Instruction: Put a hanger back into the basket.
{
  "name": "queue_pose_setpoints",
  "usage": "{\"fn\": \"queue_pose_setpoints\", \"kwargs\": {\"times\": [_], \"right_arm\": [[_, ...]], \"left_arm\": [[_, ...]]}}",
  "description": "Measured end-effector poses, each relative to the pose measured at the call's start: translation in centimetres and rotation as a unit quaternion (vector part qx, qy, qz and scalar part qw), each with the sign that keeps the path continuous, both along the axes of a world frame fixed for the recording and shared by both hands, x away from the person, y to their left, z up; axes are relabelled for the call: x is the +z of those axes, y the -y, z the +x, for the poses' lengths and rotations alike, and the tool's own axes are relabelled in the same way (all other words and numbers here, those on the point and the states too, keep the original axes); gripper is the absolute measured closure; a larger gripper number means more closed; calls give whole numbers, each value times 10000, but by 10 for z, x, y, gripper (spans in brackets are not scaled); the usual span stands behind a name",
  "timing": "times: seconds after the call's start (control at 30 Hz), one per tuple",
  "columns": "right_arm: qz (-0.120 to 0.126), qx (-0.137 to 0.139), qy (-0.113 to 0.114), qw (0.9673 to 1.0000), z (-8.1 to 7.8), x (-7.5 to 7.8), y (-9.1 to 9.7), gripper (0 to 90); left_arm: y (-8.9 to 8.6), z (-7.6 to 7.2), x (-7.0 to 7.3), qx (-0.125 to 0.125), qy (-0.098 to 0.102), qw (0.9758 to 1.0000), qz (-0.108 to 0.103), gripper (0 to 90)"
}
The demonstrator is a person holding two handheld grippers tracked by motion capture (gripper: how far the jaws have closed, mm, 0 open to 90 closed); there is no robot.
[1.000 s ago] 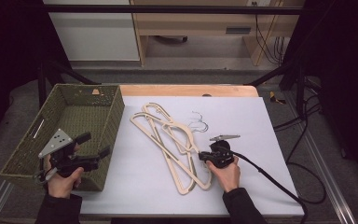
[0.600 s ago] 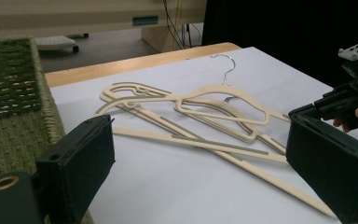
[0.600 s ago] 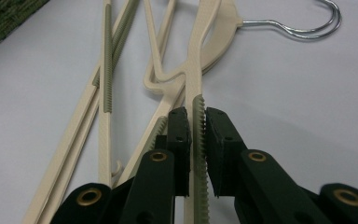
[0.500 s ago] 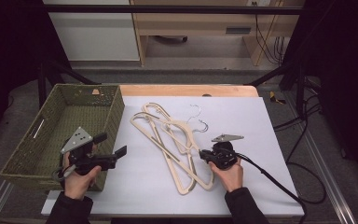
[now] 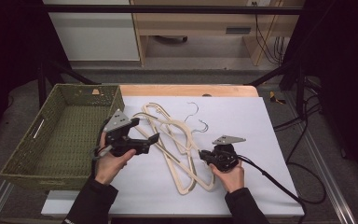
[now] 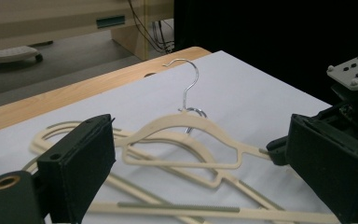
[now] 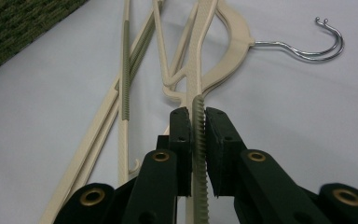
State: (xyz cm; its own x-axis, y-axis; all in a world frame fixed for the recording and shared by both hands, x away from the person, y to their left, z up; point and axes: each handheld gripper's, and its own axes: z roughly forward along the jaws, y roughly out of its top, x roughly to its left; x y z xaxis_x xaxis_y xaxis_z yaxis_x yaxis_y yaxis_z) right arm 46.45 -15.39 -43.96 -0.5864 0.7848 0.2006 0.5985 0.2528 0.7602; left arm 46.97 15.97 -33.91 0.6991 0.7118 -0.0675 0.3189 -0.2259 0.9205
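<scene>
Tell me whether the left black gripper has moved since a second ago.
Yes. The left black gripper moved rightward, off the green woven basket toward the cream plastic hangers.

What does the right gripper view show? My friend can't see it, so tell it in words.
The right gripper is shut on a cream hanger, pinching its ribbed bar. More hangers lie on the white table, and a green basket sits in the top left corner.

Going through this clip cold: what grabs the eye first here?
A tangle of cream hangers sprawls across the middle of the white table. The right gripper is clamped on the ribbed bar of one hanger at the tangle's near right end, while the left gripper, jaws open, points at the tangle from beside the green basket.
</scene>
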Motion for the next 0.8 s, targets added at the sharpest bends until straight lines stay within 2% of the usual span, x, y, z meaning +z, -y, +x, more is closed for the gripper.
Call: {"fn": "queue_pose_setpoints", "kwargs": {"times": [0.1, 0.13, 0.23, 0.37, 0.4, 0.53, 0.57, 0.67, 0.8], "right_arm": [[6, -5, -1, 10000, -1, 0, 0, 819], [6, -5, -1, 10000, -1, 0, 0, 819], [3, -2, 8, 10000, -1, 0, 0, 819], [6, 1, 41, 10000, -1, 0, 0, 819], [-4, 21, 29, 10000, -1, 0, 0, 819], [-7, 43, 39, 10000, -1, 1, 0, 820], [11, 56, 41, 10000, -1, 1, 0, 820], [9, 59, 49, 10000, -2, 1, 0, 821], [71, 75, 79, 9999, -2, 2, 0, 822]], "left_arm": [[20, 14, -2, -129, 7, 9999, 100, 83], [20, 14, -2, -129, 7, 9999, 100, 84], [31, 27, -7, -207, -55, 9997, 71, 90], [45, 45, -16, -190, -163, 9994, 219, 97], [49, 53, -20, -174, -161, 9992, 313, 103], [55, 63, -26, -135, -179, 9990, 386, 126], [60, 69, -30, -134, -238, 9985, 473, 127], [64, 73, -33, -110, -211, 9981, 576, 138], [71, 84, -37, -131, -269, 9972, 679, 196]]}}
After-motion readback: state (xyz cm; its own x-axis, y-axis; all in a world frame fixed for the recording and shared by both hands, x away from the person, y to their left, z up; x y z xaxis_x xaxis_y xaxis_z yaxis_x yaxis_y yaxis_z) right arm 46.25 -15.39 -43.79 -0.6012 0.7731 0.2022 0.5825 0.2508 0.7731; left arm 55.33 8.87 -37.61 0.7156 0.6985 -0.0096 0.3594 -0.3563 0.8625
